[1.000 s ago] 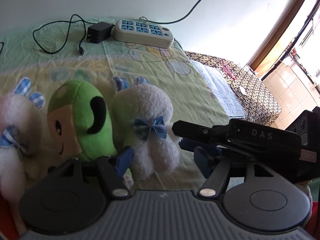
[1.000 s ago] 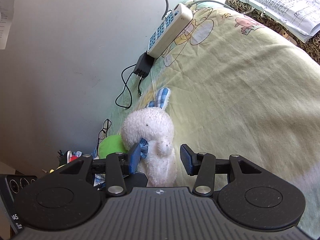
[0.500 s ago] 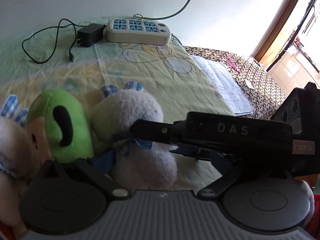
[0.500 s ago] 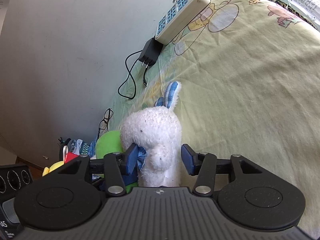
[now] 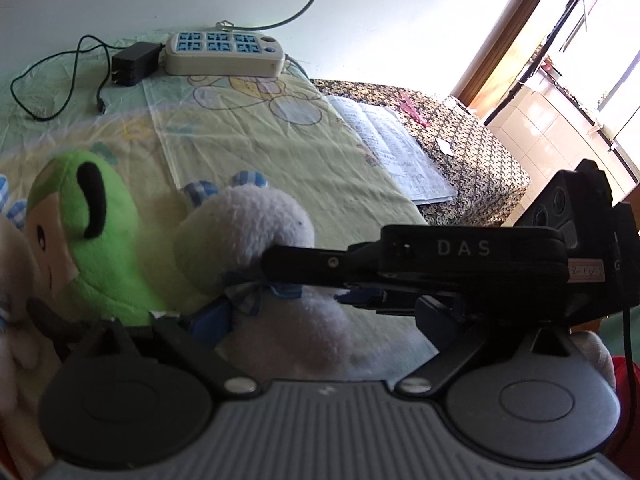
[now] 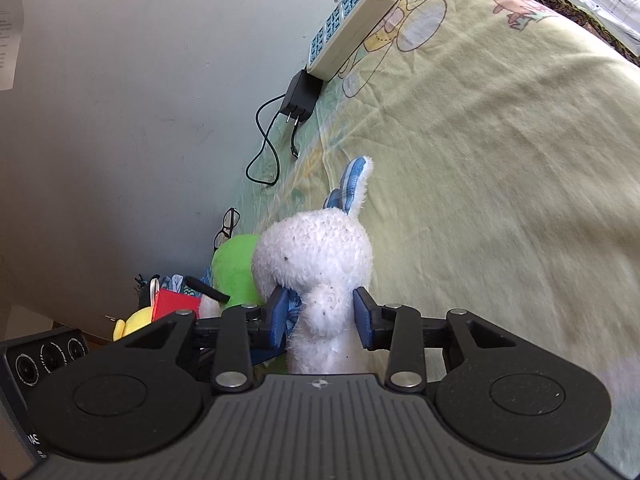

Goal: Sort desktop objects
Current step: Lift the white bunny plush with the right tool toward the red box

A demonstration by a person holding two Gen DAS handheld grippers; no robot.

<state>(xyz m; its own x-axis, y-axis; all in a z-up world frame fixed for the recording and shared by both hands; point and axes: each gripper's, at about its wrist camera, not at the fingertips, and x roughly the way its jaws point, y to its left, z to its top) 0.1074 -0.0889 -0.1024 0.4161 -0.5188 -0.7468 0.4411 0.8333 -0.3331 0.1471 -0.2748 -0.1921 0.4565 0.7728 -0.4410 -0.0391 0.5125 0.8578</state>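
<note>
At lower centre, my right tongs (image 6: 322,314) are closing on the white bunny (image 6: 320,264), my left tongs (image 5: 320,322) wide; squashy plush may slip and nudge the green toy (image 6: 234,276).

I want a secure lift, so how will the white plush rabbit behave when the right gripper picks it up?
The white plush rabbit is fluffy, so it will probably squash between the closing right gripper fingers. It looks light. Its head and checked ears may flop.

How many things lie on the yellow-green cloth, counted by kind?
Plush toys: 3, white rabbit, green plush, another white plush.
Power strips: 1.
Chargers with cable: 1.
Total: 5.
</note>
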